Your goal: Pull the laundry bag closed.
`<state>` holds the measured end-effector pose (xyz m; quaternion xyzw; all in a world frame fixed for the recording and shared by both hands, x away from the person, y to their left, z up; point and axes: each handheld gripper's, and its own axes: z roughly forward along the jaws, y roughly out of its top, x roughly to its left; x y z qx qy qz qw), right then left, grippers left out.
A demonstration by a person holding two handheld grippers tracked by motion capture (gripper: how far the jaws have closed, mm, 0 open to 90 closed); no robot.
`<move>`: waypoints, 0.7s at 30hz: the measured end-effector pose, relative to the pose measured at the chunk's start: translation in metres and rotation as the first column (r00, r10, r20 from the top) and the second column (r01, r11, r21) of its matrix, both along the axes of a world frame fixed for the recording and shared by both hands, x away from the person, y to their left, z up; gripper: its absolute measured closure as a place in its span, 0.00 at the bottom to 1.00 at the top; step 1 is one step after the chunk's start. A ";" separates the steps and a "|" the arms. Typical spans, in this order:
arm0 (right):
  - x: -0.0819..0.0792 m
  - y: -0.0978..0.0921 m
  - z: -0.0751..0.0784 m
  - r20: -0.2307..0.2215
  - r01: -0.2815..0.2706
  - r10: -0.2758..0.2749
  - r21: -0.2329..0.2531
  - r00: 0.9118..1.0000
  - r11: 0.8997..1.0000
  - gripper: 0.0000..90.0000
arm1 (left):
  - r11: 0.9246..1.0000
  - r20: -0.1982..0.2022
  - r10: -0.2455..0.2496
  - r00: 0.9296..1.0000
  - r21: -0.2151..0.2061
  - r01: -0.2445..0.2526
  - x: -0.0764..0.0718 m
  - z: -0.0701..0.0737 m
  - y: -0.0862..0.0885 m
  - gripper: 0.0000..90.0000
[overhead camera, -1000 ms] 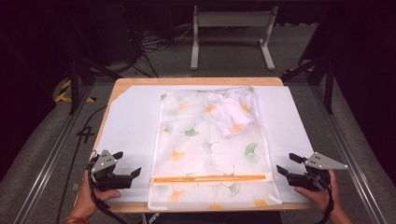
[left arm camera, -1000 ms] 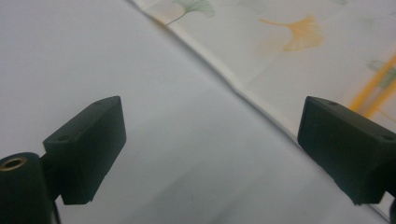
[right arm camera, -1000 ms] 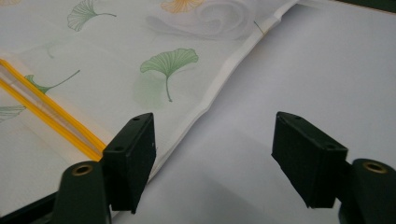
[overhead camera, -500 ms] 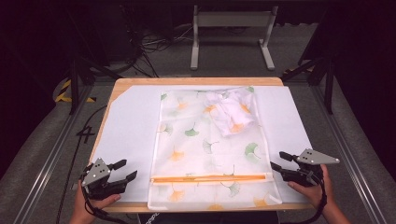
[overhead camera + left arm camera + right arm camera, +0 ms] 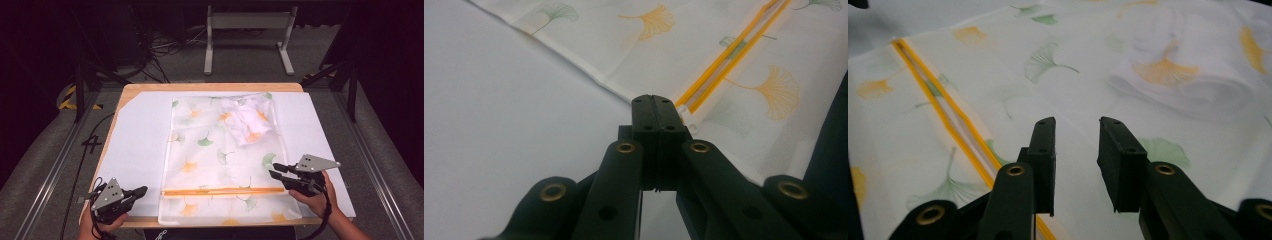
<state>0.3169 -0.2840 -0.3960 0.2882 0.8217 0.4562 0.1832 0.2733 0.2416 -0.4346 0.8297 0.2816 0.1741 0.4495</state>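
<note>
- The left gripper [image 5: 655, 102] has its jaws pressed together, holding nothing, just beside the orange zipper's [image 5: 724, 70] end.
- The right gripper [image 5: 1076, 127] is half open and empty, above the translucent ginkgo-leaf-printed zipper bag [image 5: 220, 150] lying between both grippers.

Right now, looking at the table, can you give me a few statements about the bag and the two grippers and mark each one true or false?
1. The left gripper is shut. True.
2. The right gripper is shut. False: its jaws stand apart.
3. The bag has an orange zipper across its near end. True.
4. The white cloth lies outside the bag on the bare table. False: it sits within the bag's far right corner.
5. The bag is printed with leaves. True.
</note>
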 end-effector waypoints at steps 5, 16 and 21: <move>0.001 0.040 0.008 0.014 -0.077 0.077 -0.007 0.997 0.997 0.75 | 1.000 -0.008 -0.023 1.000 0.007 0.023 -0.003 0.000 -0.007 1.00; 0.013 0.132 -0.001 -0.019 -0.222 0.222 -0.075 0.975 0.972 0.69 | 0.992 -0.052 -0.108 0.993 0.053 0.111 -0.006 -0.009 -0.026 1.00; 0.020 0.162 -0.006 -0.045 -0.263 0.260 -0.080 0.965 0.962 0.67 | 0.986 -0.072 -0.142 0.987 0.081 0.148 -0.007 -0.014 -0.035 1.00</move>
